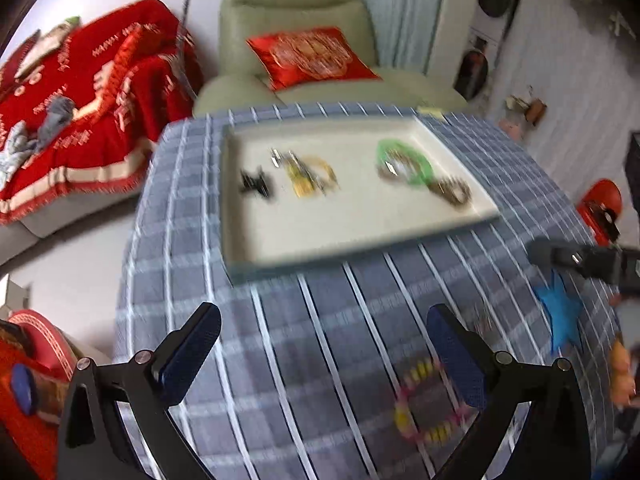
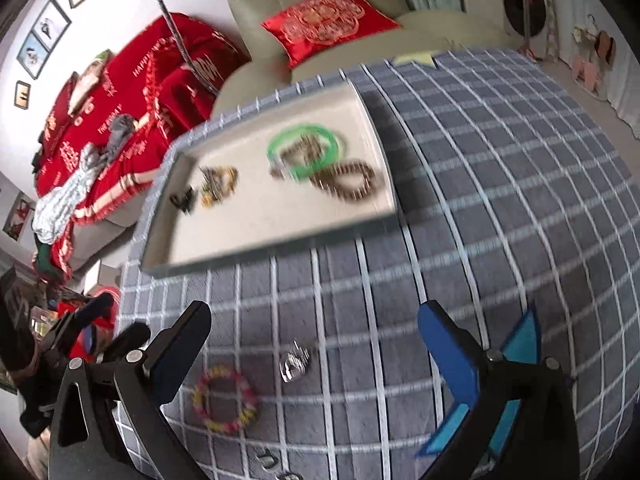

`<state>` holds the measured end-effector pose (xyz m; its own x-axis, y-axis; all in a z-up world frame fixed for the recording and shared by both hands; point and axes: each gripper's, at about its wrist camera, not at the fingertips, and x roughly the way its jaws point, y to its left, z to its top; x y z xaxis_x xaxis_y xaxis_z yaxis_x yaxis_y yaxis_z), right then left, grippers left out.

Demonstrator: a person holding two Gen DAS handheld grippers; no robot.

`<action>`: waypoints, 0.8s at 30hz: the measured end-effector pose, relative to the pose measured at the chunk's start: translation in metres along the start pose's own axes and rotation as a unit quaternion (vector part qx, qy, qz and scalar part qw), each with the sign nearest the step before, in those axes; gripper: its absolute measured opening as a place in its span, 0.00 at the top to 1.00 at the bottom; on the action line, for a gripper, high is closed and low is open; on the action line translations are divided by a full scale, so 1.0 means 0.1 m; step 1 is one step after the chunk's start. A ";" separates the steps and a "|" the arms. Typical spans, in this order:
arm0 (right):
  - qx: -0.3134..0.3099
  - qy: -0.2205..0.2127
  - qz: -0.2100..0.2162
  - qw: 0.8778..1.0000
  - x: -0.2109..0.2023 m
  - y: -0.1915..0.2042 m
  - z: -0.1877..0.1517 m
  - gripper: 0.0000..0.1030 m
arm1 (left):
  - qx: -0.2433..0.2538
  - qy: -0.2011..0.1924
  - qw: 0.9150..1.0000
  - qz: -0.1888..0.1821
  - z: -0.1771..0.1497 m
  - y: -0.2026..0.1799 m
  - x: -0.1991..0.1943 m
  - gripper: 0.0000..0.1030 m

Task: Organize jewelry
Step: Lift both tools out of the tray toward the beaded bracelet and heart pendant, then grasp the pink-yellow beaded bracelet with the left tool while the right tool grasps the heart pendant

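R gripper wide open, empty; silver ring just below between tips, bead bracelet lower left; L gripper open too.

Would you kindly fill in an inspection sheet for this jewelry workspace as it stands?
Surface: table under a grey checked cloth.
Job's things: tray holds a green bangle, brown bead bracelet, black clip and a yellowish piece; pink-yellow bracelet and silver piece lie on the cloth.
Clutter: blue star.
Grippers: left claw open, empty; right claw open, empty.
Cables: grey cord hanging behind.
Surroundings: armchair with red cushion, red blanket.
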<state>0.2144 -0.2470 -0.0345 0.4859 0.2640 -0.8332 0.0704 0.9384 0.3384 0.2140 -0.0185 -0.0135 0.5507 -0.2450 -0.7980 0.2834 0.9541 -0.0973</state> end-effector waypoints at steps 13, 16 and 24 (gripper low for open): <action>-0.013 0.028 -0.040 0.999 0.17 0.03 -0.37 0.00 | 0.007 0.048 0.999 -0.007 -0.50 -0.29 0.16 0.00; -0.027 0.030 -0.051 0.998 0.24 0.11 -0.38 0.03 | 0.008 0.052 0.999 0.001 -0.52 -0.32 0.21 0.00; -0.067 0.044 -0.072 0.994 0.42 0.30 -0.41 0.30 | 0.011 0.056 0.998 0.011 -0.55 -0.34 0.27 0.07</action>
<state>0.2012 -0.1987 -0.0775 0.4008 0.1378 -0.9058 0.0136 0.9876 0.1563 0.1758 -0.0479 -0.0642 0.4652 -0.2023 -0.8618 0.2906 0.9545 -0.0672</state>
